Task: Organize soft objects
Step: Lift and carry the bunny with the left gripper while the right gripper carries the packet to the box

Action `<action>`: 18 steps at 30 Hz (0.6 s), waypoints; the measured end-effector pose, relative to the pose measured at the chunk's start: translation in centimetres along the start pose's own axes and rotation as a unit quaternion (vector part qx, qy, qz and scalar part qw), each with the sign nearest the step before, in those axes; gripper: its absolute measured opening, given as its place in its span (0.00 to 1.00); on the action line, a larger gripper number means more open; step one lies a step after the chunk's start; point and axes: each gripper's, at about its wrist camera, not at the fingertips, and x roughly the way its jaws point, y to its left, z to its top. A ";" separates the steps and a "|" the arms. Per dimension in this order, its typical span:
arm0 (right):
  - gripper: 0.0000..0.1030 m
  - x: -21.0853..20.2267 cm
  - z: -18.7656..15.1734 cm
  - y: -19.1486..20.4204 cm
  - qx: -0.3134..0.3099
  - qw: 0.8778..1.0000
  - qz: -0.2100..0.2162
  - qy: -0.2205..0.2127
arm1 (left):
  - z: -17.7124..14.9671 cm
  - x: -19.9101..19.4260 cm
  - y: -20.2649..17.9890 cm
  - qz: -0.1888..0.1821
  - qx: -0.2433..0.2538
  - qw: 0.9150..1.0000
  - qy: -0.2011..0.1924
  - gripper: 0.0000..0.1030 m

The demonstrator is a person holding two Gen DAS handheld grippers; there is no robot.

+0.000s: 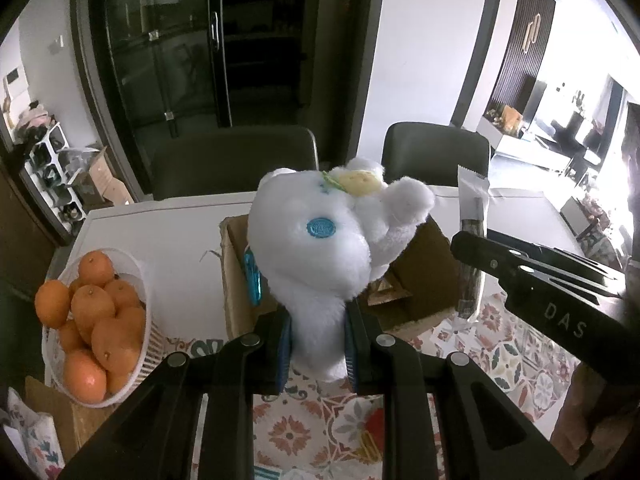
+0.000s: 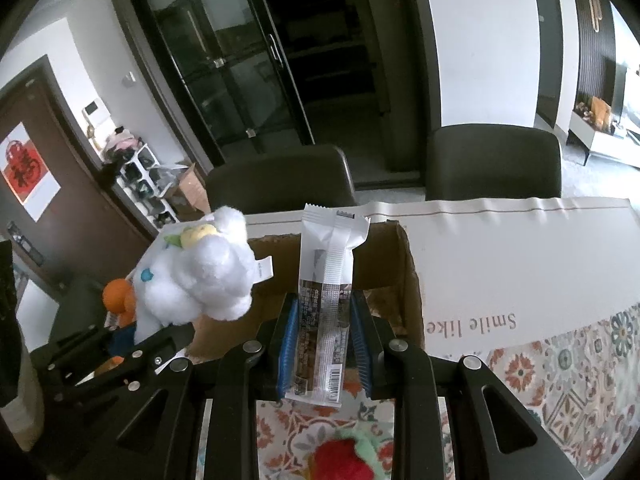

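Left gripper (image 1: 318,344): fingers clamped on a fluffy white plush toy with blue eyes (image 1: 320,240), held above an open brown cardboard box (image 1: 424,280) on the tabletop (image 1: 160,232). Right gripper (image 2: 325,348): fingers pinched on a long white-and-clear snack packet (image 2: 326,300), upright over the same box. White basket of oranges (image 1: 96,320) alongside.

The table (image 1: 160,224) carried a patterned cloth (image 1: 304,432), a box (image 1: 424,280) at twelve o'clock, and an orange basket (image 1: 132,352) at nine.

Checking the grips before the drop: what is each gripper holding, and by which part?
Left gripper pinches the white plush by its lower end. Right gripper pinches the snack packet by its lower half.
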 end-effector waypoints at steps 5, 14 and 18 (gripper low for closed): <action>0.26 2.0 1.1 -0.7 0.003 1.000 -0.001 0.008 | 0.8 1.9 0.2 0.000 0.001 1.000 0.016 0.22; 0.26 6.4 1.8 -1.8 0.017 0.999 0.007 0.051 | 1.8 5.4 1.5 -0.003 -0.020 0.999 0.051 0.22; 0.26 8.0 1.4 -2.2 0.016 0.997 0.004 0.069 | 1.6 6.9 1.7 0.002 -0.017 0.998 0.063 0.22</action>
